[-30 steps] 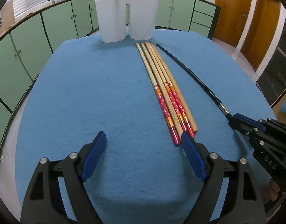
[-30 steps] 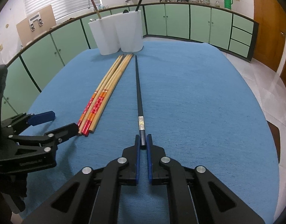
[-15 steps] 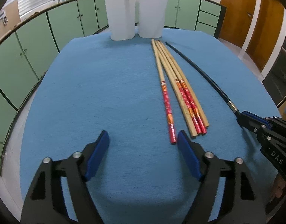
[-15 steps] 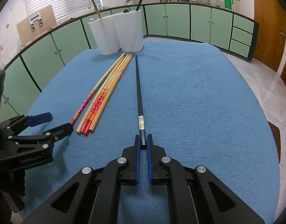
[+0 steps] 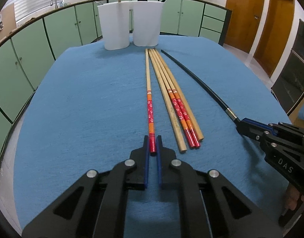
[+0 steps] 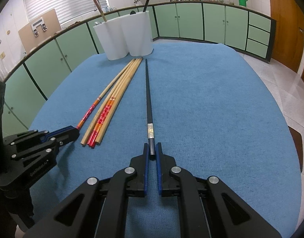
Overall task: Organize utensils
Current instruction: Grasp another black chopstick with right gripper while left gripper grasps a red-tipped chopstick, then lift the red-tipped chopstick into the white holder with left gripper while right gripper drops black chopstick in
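slippage is our main worry: our left gripper (image 5: 152, 148) is pinching only the very end of the red-patterned chopstick (image 5: 149, 101), and our right gripper (image 6: 152, 151) is pinching the butt of the black chopstick (image 6: 148, 103), so each long stick reaches away toward 12 o'clock with nearly all its length lying on the blue counter (image 5: 82, 103). with so short a bite, we judge either stick could pivot or droop between the pads once lifted, and a tilted tip could catch the cloth or miss the white holder (image 5: 130, 25) standing at 12 o'clock. the three remaining wooden chopsticks (image 5: 171, 103) lie just beside the red one at 1 o'clock, tips almost touching it at the far end; swinging the left stick sideways could scatter them. the two grippers sit near each other, so lifting both at once risks crossing the sticks. the holder's compartments already carry a stick each, which might block entry.
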A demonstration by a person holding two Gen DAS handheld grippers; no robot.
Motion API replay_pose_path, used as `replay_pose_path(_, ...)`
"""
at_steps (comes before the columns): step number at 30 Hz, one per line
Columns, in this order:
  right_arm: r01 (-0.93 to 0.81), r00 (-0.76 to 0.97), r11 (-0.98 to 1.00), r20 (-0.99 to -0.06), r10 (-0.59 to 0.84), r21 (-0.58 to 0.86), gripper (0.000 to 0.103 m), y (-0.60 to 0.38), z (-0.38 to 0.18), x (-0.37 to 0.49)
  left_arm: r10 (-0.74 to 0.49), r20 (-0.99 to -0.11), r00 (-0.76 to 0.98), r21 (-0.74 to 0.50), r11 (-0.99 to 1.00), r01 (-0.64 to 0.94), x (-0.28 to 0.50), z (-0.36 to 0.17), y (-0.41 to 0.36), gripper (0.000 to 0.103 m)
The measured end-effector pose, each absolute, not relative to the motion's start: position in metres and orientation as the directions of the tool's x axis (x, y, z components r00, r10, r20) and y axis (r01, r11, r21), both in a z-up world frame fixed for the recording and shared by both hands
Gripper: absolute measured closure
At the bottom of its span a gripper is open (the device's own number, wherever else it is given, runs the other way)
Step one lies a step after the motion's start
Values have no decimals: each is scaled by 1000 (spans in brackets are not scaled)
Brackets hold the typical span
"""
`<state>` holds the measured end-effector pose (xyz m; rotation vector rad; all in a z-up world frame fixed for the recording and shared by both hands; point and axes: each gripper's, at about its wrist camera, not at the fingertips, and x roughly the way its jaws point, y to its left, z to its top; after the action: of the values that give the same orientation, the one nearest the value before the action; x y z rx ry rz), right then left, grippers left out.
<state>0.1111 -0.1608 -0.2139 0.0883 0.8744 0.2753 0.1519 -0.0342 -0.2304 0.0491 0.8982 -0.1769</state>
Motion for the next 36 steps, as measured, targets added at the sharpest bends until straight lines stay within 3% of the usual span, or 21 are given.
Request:
replay_pose_path(10,-220,649,960,-708,277,174,97,-166,-184,105,-138,-715,685,-13,983,185,138,-179,-19,98)
replay_pose_path(27,-292,755,939,-559,342,180,97,-189,-67,122,-178,-536,825,-19,980,200,137,-65,-5,98)
replay_pose_path(36,-343,736,923,-561,378,172,97,-187,-27,148,-200,-490,848,0,973,229,149,-39,-4,98)
